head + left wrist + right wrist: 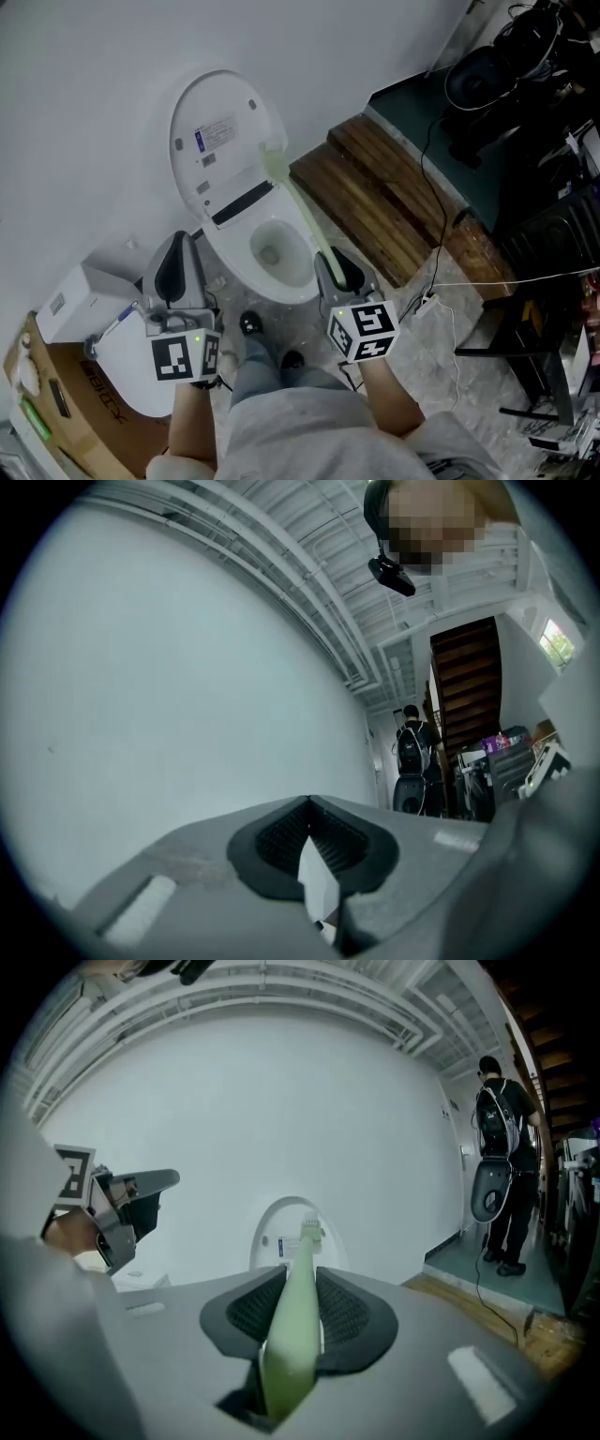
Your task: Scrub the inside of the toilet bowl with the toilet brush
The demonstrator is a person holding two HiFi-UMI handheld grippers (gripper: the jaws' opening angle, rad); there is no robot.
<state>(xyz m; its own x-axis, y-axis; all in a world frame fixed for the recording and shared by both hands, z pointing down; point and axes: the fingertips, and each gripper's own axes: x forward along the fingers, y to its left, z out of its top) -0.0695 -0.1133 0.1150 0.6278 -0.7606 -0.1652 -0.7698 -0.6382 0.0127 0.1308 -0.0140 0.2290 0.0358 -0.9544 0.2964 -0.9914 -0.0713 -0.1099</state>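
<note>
Glossy white ceramic toilet bowl (228, 255), smooth pale-green plastic toilet brush (304, 218), grainy brown wooden step (375, 197).

Even, diffuse indoor light, faint shadows; both gripper views fisheye-bent and black-cornered, left gripper (309, 841) and right gripper (298, 1290) soft up close.

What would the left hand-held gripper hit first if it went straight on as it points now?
The left hand-held gripper would most likely meet the wall; nothing else shows beyond its shut jaws. Depth is unclear.
</note>
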